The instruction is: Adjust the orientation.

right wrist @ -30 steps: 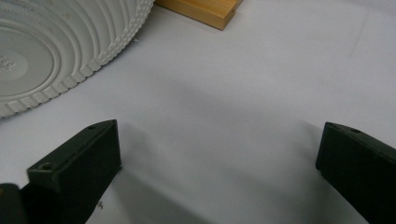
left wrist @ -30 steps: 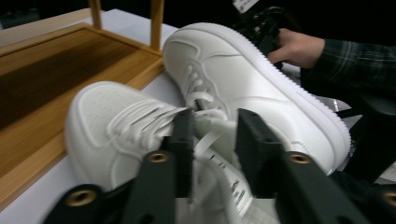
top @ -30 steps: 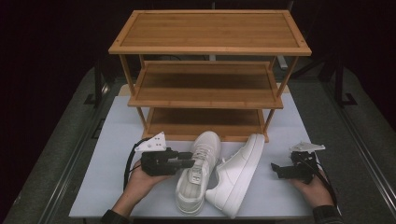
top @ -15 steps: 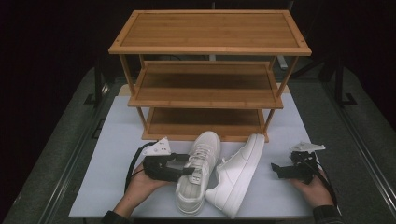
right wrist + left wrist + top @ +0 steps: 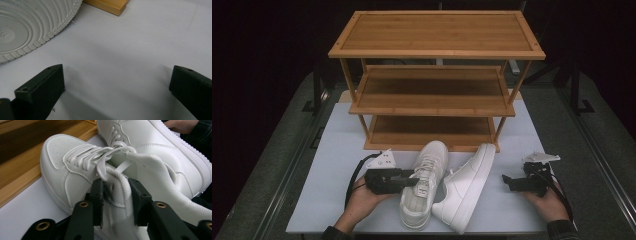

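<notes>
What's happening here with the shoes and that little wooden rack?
A person sits at a table holding a gripper in each hand. The left gripper has its jaws closing around the tongue and laces of the upright white sneaker, though a firm grip isn't certain. The second sneaker lies tipped on its side beside it, sole toward the right gripper, which rests open on the white mat. The three-tier wooden shoe rack behind holds nothing yet.

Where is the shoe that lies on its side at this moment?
In the high view, the tipped shoe lies right of the upright shoe, touching it, in front of the wooden rack, between both grippers.
</notes>
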### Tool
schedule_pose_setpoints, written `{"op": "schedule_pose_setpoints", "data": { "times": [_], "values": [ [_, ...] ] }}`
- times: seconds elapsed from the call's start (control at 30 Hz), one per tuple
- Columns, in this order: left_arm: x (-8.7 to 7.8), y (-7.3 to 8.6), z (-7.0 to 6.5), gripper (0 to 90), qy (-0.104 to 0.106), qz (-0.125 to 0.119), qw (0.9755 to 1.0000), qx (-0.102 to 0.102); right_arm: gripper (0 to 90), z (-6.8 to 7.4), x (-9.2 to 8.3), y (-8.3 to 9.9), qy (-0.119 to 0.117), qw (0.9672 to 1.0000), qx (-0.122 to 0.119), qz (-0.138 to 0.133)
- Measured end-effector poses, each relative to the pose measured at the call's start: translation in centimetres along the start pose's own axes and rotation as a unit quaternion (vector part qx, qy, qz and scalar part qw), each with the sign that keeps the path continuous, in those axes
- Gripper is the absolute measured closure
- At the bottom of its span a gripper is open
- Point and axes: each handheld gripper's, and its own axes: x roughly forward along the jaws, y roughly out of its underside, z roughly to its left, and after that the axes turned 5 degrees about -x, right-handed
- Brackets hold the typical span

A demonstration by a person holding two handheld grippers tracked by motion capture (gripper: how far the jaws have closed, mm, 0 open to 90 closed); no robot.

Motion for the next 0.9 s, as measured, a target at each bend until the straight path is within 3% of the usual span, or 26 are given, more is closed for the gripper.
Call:
{"op": "schedule_pose_setpoints", "data": {
  "times": [0.4, 0.67, 0.9],
  "values": [
    [-0.8, 0.0, 0.3, 83.2, -0.039, -0.006, 0.9992, -0.005, 0.0, 0.0, 0.0, 0.0, 0.0, 1.0, 0.0, 0.0],
    [-1.2, -0.1, 0.5, 84.2, -0.049, -0.019, 0.9986, -0.012, 0.0, 0.0, 0.0, 0.0, 0.0, 1.0, 0.0, 0.0],
    [-2.7, 0.0, 0.8, 84.5, -0.054, -0.027, 0.998, -0.016, 0.0, 0.0, 0.0, 0.0, 0.0, 1.0, 0.0, 0.0]
  ]
}}
